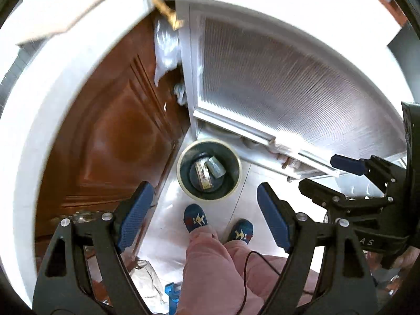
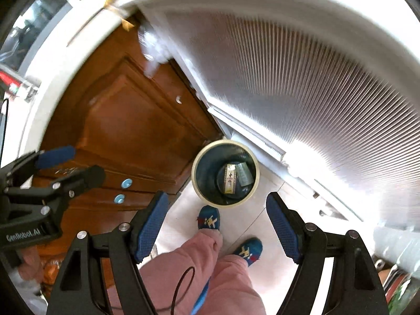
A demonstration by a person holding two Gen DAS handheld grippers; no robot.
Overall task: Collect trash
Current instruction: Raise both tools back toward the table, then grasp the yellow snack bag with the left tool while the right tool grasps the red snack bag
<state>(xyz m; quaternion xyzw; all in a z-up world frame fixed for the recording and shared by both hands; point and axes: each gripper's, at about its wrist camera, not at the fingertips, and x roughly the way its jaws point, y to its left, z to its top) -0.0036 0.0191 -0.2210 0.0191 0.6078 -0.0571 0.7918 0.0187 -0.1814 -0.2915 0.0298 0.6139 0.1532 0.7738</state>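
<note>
A round dark bin (image 1: 187, 161) (image 2: 207, 161) with a cream rim stands on the pale floor far below both grippers. Inside lie a flat printed carton (image 1: 203, 174) (image 2: 229, 178) and a small grey cup (image 1: 216, 168) (image 2: 244, 174). My left gripper (image 1: 204, 211) points steeply down, open, with nothing between its blue pads. In the right wrist view it shows at the left edge (image 2: 72, 164). My right gripper (image 2: 216, 214) is open and empty too, and appears at the right of the left wrist view (image 1: 332, 176).
A person's pink trouser legs (image 1: 210, 262) and blue slippers (image 2: 209, 220) stand just in front of the bin. A brown wooden cabinet door (image 1: 110, 136) is on the left, a ribbed translucent door (image 1: 275, 78) on the right, and a white counter edge (image 1: 39, 92) curves above. Clear plastic (image 1: 166, 44) hangs in the corner.
</note>
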